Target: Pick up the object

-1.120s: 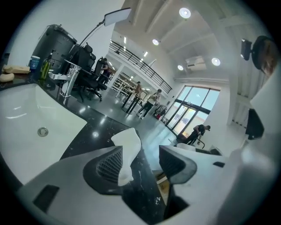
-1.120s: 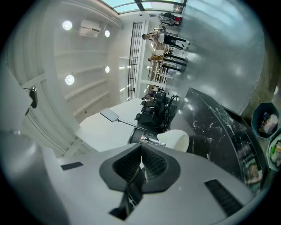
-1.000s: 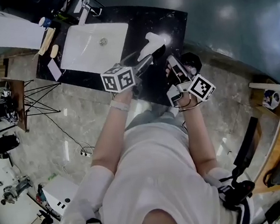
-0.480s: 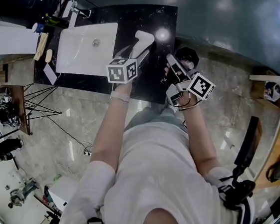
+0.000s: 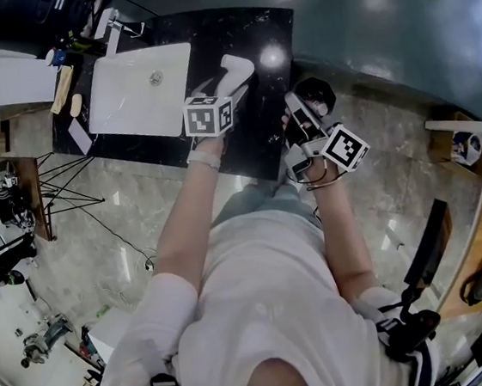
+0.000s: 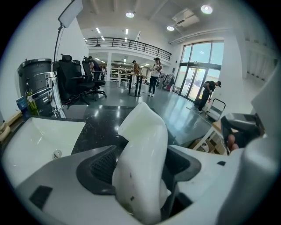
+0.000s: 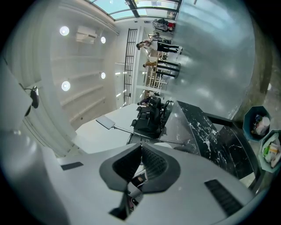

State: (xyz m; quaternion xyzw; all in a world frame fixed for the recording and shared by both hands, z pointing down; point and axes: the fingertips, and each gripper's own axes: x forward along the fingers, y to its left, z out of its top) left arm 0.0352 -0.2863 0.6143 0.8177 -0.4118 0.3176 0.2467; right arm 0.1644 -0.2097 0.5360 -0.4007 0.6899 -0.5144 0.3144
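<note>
Straddling the white object [image 6: 142, 132] on the black worktop [image 5: 240, 36], my left tool [image 6: 142, 160] has just been opening, pads not gripping it; my right tool [image 7: 140, 154] is closed.

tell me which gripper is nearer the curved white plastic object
Left. The left gripper, fingers just opening, straddles the curved white plastic object; the right gripper hangs apart to its right.

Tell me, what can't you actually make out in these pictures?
White object: lower end hidden by the left gripper, whose jaws have just been opening around it, left gripper view.
Items beside the sink: too small, head view.
Distant people: too small, left gripper view.
</note>
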